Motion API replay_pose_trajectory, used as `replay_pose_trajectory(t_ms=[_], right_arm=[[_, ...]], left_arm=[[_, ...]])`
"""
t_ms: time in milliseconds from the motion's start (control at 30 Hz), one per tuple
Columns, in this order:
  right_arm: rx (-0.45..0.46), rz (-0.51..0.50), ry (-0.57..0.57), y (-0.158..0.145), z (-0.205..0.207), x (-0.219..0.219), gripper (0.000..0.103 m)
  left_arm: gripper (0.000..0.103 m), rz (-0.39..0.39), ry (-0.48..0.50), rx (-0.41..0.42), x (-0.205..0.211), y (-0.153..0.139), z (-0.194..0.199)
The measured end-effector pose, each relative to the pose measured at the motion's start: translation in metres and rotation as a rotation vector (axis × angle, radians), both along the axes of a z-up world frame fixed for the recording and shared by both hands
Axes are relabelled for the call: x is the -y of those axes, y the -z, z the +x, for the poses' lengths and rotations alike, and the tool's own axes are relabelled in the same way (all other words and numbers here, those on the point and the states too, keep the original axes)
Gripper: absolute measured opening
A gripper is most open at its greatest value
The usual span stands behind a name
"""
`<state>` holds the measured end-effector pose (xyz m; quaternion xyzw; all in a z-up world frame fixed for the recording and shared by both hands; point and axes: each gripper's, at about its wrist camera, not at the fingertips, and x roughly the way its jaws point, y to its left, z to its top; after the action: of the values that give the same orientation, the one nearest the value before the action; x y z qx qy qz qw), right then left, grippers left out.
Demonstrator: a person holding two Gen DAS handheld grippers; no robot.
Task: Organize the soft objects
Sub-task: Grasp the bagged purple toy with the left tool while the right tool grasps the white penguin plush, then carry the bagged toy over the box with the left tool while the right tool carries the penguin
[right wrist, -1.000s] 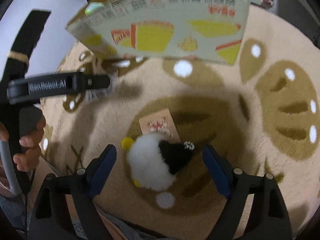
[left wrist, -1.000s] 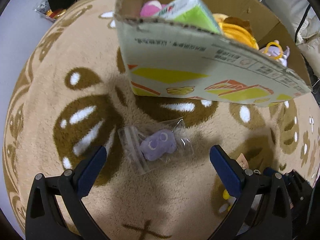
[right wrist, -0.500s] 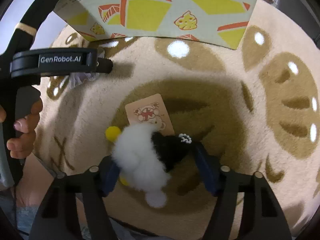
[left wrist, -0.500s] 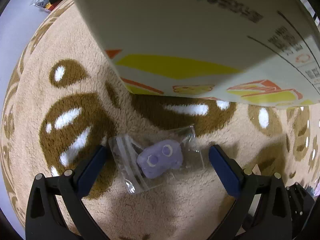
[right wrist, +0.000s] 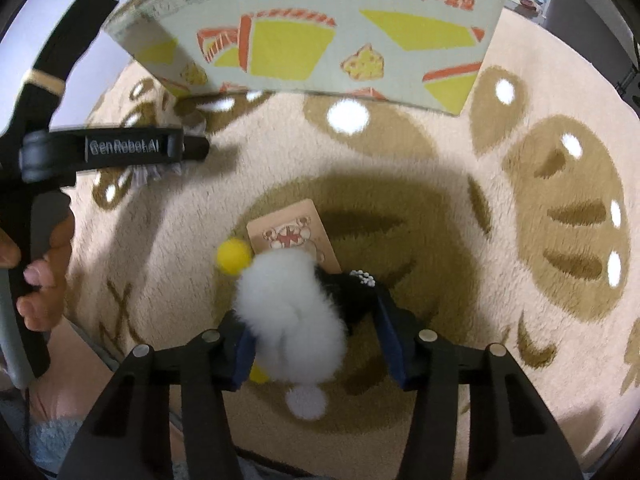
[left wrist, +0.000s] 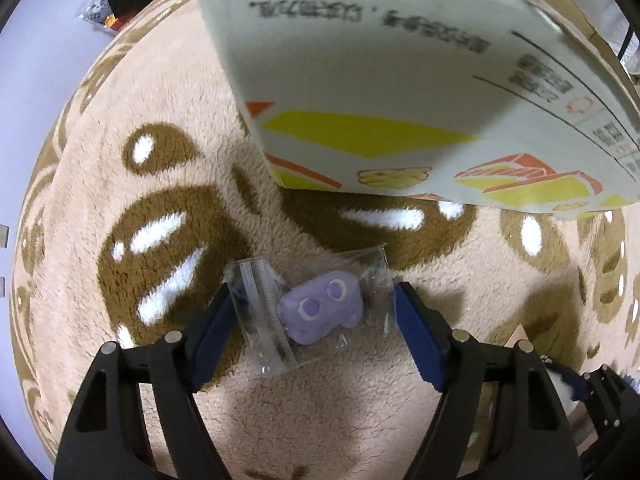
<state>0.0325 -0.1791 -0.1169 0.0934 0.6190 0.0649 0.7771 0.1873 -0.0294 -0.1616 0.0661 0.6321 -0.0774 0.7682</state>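
Left wrist view: my left gripper (left wrist: 314, 322) straddles the clear bag (left wrist: 308, 308) with the purple plush (left wrist: 322, 311) inside. The bag lies flat on the rug (left wrist: 120, 168), dead centre between my fingers, long axis running roughly across the gap and a bit skewed. The left pad touches or overlaps the zip-seal end; the right pad sits just at the bag's other edge. Jaws about half closed, not yet biting the plush itself — at most contacting the film, nothing lifted. The cardboard box (left wrist: 400, 92) looms straight ahead, just beyond the bag; its opening isn't visible from here.

Right wrist view: my right gripper (right wrist: 310, 338) is on the white and black plush (right wrist: 292, 316) — the fluffy body fills the gap, left pad buried in white fur, right pad against the black part. Narrow opening; I judge it gripped, though the toy looks to rest on the rug. Its long axis runs mostly along my fingers, yellow pompom (right wrist: 233, 256) at the far-left end, card tag (right wrist: 294, 236) beyond it. Box front sits ahead, well apart. The right is further along its grasp; the left needs more closing.
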Motion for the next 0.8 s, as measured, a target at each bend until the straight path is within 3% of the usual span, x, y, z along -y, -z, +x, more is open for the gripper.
replay_pose_trajectory(t_ms=[367,800], right_arm=[[0.023,0.06,0.001,-0.007,0.003,0.002,0.048],[0.148,0.108,0.043,-0.028,0.0,0.023,0.048]], left_arm=[[0.06,-0.016,0.011,0.05,-0.013,-0.024,-0.026],[0.059,-0.018,0.031,0.11,-0.015,-0.048,-0.053]])
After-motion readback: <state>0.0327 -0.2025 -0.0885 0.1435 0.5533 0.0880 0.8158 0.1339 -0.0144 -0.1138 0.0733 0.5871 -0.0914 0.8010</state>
